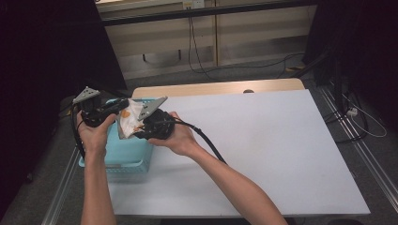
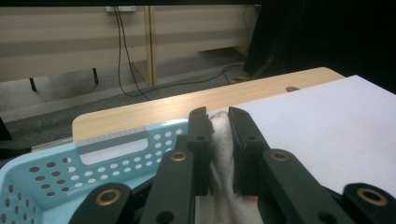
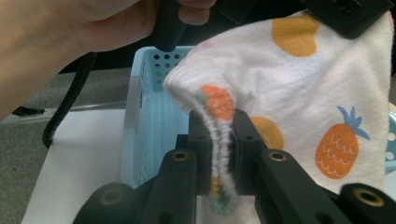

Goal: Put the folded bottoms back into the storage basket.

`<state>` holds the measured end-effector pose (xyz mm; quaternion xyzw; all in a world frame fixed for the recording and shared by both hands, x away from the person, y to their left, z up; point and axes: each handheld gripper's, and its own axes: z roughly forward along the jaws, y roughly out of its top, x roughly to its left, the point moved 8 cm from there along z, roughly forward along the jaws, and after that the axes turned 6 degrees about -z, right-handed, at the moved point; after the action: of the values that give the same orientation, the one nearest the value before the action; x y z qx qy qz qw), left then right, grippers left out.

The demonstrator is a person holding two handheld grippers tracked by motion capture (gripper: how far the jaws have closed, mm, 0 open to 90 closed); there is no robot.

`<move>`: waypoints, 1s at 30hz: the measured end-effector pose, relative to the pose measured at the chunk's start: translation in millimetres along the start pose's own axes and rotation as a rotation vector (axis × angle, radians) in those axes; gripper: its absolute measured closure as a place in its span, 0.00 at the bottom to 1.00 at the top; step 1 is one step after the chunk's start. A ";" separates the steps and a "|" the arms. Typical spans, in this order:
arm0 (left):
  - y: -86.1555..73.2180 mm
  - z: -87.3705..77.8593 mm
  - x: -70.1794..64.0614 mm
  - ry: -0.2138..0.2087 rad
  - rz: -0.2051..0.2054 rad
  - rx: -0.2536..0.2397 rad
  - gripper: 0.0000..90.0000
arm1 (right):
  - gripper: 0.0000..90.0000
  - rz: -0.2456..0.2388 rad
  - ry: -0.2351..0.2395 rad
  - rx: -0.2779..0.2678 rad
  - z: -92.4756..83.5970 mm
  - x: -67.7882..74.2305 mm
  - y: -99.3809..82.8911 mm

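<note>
Cloth (image 1: pixel 130 118), white with orange pineapple prints, hangs at the left of the high view, pinched by both tongs at once above a light blue perforated basket (image 1: pixel 124 152) that sits at the left edge of the white-covered table (image 1: pixel 263 140). The left tongs (image 1: pixel 123 105) come in from the upper left and are clamped on the cloth's top edge; in the left gripper view their 2 jaws press a thin white fold (image 2: pixel 219 140) between them, with the basket rim (image 2: pixel 112 147) at the lower left. The right tongs (image 1: pixel 137 127) come from the right side and grip a lower edge; in the right gripper view the jaws are closed on a ribbed hem (image 3: pixel 219 140), the printed cloth spreading to the upper right and the basket (image 3: pixel 149 116) behind at centre left. The relation that matters, as I judge it: the cloth spans the short gap between the 2 grips, slack and bunched, directly over the basket, so pulling the tongs apart would stretch it, and releasing would drop it into the basket. Neither hand is clearly nearer.
</note>
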<state>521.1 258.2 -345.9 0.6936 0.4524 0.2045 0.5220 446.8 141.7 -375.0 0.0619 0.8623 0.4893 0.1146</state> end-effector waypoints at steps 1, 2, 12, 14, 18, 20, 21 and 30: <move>0.0 -0.6 1.0 0.002 -0.003 -0.002 0.89 | 0.91 -0.001 0.001 0.001 0.8 0.1 0.6; 0.3 -1.2 2.1 0.006 -0.009 -0.007 0.89 | 0.91 -0.002 0.001 -0.001 1.9 0.2 1.7; -0.4 -11.0 14.8 0.023 -0.013 -0.017 0.89 | 0.91 -0.018 0.006 0.007 13.5 3.7 11.2; -0.3 -13.4 16.4 0.023 -0.017 -0.020 0.89 | 0.91 -0.013 0.012 0.001 16.0 5.4 13.1; -0.4 -17.9 20.5 0.027 -0.027 -0.027 0.89 | 0.91 -0.022 0.018 0.001 21.6 8.3 16.5; -1.0 -18.9 22.8 0.035 -0.026 -0.025 0.89 | 0.91 -0.022 0.020 0.001 24.4 9.1 18.4; -1.6 -19.1 23.9 0.036 -0.029 -0.025 0.89 | 0.91 -0.023 0.023 0.000 26.0 9.5 19.2; -7.2 -24.2 38.0 0.057 -0.058 -0.028 0.89 | 0.91 -0.022 0.034 0.010 39.9 10.0 22.3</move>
<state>519.1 303.5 -350.6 0.6666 0.4843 0.2154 0.5241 447.3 188.5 -376.9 0.0445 0.8673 0.4845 0.1050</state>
